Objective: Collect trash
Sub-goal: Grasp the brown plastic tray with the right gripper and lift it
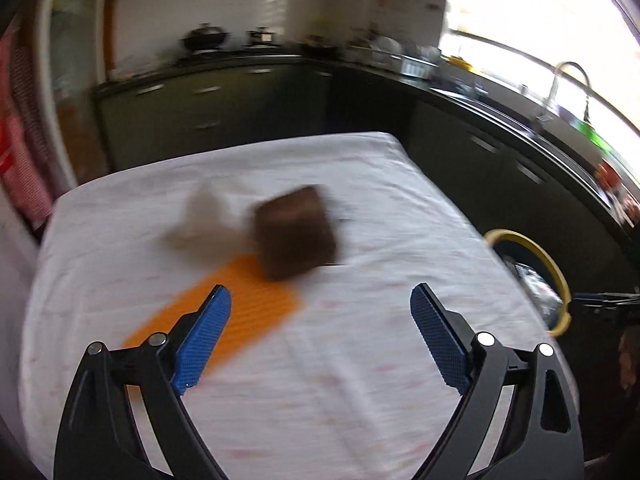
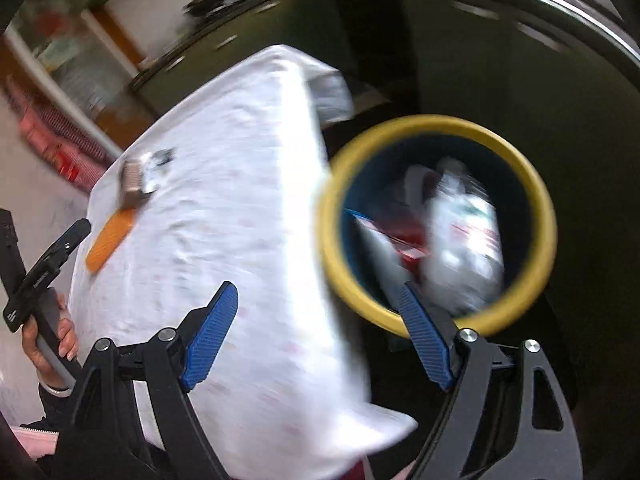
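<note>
Both grippers, left gripper [image 1: 320,328] and right gripper [image 2: 320,332], are spread wide with nothing in them. Past them on the white cloth [image 1: 360,360]: orange mat [image 1: 224,300], blurry brown box [image 1: 296,232]. The yellow-rimmed bin [image 2: 544,216] with trash [image 2: 464,236] sits right of the table.

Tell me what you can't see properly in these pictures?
- Brown boxy thing on the white-clothed table, left wrist view: motion blur hides what it is.
- Pale lump beside it: too smeared to name.
- Wrappers inside the yellow-rimmed blue bin, right wrist view: blurred, print unreadable.
- Same bin, left wrist view: partly hidden behind the table edge.
- The bin's base: hidden in both views.
</note>
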Motion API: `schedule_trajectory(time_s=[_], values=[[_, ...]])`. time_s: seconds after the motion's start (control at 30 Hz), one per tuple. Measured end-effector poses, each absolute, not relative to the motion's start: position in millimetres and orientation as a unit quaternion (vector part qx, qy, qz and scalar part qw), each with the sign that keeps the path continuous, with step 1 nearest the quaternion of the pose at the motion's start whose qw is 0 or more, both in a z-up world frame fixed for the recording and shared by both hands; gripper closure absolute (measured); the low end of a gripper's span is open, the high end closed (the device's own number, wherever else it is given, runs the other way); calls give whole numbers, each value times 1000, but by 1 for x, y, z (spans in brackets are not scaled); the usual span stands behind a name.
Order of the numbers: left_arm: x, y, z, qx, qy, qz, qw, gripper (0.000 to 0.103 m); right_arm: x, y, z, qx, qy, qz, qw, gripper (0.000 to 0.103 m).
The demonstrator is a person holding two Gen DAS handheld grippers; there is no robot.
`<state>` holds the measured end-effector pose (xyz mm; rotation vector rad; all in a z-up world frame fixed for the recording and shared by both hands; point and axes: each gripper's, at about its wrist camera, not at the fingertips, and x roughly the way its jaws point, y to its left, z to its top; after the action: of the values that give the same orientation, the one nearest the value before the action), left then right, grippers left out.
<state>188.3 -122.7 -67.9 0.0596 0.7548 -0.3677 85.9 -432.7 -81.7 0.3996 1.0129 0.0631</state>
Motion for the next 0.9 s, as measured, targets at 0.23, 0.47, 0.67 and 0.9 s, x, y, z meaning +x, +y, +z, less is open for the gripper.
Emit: schedule_trajectory(time_s=[0.23, 0.47, 0.67, 0.9], values=[[215, -35, -84, 24, 355, -82, 931, 13, 150, -325, -45, 107, 457, 92, 878, 25], [225, 6, -95, -32, 355, -50, 933, 12, 210, -241, -43, 36, 424, 91, 900, 50], [216, 5, -90, -27, 338, -47, 939, 10, 245, -224, -57, 24, 419, 62, 905, 71], [213, -6, -93, -25, 350, -59, 935, 10, 262, -214, -74, 17, 422, 45, 906, 81]])
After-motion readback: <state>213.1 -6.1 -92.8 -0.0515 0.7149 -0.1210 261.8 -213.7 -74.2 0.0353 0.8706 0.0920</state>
